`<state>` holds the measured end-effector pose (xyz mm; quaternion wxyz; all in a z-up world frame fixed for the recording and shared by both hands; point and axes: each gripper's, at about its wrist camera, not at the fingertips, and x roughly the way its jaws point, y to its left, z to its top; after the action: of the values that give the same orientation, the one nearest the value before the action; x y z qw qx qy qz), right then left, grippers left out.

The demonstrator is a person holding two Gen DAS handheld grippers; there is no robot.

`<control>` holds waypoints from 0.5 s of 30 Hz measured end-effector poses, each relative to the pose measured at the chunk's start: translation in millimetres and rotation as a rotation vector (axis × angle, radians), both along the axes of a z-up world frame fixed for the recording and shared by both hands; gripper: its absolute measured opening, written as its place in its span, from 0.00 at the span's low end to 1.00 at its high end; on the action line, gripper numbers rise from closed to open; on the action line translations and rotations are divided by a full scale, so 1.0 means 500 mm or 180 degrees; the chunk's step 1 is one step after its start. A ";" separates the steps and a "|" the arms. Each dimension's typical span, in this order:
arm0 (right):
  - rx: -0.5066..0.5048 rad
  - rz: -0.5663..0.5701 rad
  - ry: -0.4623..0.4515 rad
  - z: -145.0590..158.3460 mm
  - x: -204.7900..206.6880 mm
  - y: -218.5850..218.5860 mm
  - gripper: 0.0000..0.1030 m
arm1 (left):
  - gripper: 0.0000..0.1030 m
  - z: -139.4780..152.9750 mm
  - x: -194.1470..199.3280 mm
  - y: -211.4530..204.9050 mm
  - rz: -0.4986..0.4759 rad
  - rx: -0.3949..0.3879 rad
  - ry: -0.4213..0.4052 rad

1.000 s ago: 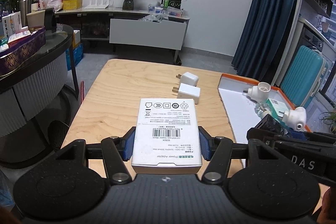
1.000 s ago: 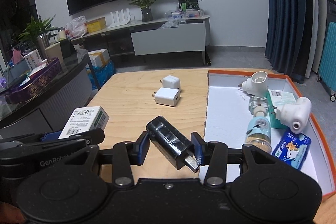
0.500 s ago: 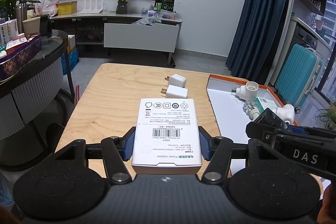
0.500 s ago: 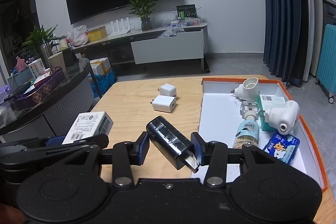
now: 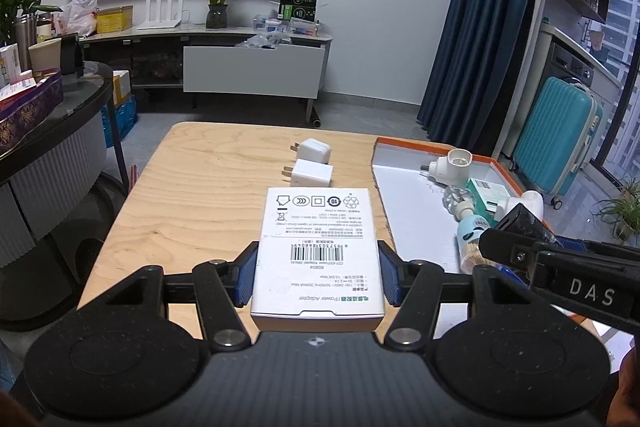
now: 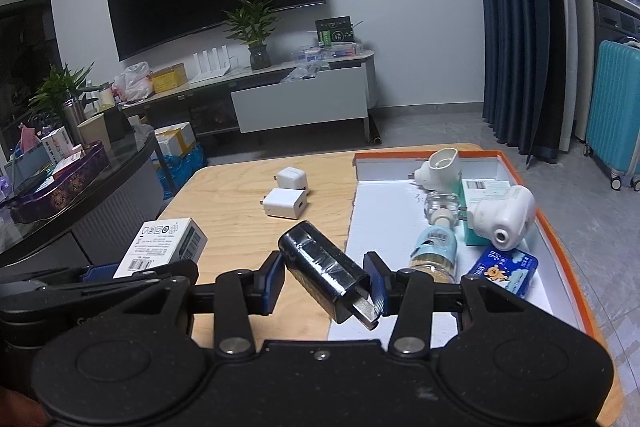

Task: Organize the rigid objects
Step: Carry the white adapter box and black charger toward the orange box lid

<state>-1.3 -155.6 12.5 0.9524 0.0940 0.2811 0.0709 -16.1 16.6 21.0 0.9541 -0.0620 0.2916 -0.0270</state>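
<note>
**Carrying two items toward the tray, one per gripper**

Holding steady above the wooden table [image 5: 192, 195]: left gripper [image 5: 318, 273] part-closed, blue pads pressed on both long sides of a white power adapter box [image 5: 318, 247]. Box lies flat between the fingers, barcode face up, print reading away from the camera; a side grip like this likely keeps it level for setting down.

Right gripper [image 6: 326, 283] also part-closed, clamped on a black plug adapter [image 6: 320, 267]. Adapter sits skewed between the pads, metal prongs pointing back toward the camera, glossy wrap catching light. Skewed hold looks secure enough, but it may twist on release.

Orange-rimmed tray [image 6: 560, 247] sits at the table's right side, just ahead of the right gripper. Already in it: two white plug-in diffusers, a small liquid bottle [image 6: 436, 247], a teal box, a blue tissue pack [image 6: 502, 267]. Judging by that grouping, the tray is the collection point.

Two white chargers [image 5: 310, 167] remain loose on the table, side by side, left of the tray and not yet gathered.
</note>
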 end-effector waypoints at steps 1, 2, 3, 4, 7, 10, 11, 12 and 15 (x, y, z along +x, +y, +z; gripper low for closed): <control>0.0004 -0.0010 -0.0002 0.000 -0.001 -0.003 0.52 | 0.58 0.000 0.000 -0.003 -0.0008 0.0002 0.0002; 0.0009 -0.0020 -0.0007 0.001 -0.003 -0.005 0.52 | 0.58 0.000 0.000 -0.005 -0.0015 0.0003 0.0003; 0.0013 -0.0030 -0.0012 0.001 -0.004 -0.008 0.52 | 0.58 0.000 0.000 -0.007 -0.0022 0.0004 0.0003; 0.0014 -0.0043 -0.0017 0.002 -0.004 -0.011 0.52 | 0.58 0.000 0.000 -0.009 -0.0032 0.0005 0.0004; 0.0021 -0.0073 -0.0023 0.003 -0.006 -0.017 0.52 | 0.58 0.000 0.000 -0.013 -0.0053 -0.0006 0.0005; 0.0019 -0.0098 -0.0024 0.002 -0.007 -0.022 0.52 | 0.58 -0.001 0.001 -0.019 -0.0077 -0.0008 0.0004; 0.0021 -0.0103 -0.0024 0.002 -0.006 -0.024 0.52 | 0.58 -0.001 0.002 -0.020 -0.0082 -0.0014 0.0004; 0.0021 -0.0111 -0.0023 0.001 -0.007 -0.026 0.52 | 0.58 -0.001 0.002 -0.022 -0.0090 -0.0015 0.0004; 0.0012 -0.0126 -0.0018 -0.001 -0.006 -0.029 0.52 | 0.58 -0.001 0.004 -0.027 -0.0106 -0.0017 0.0003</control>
<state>-4.2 -170.0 12.3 0.9543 0.1012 0.2763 0.0529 -14.2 3.0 20.5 0.9533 -0.0597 0.2930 -0.0436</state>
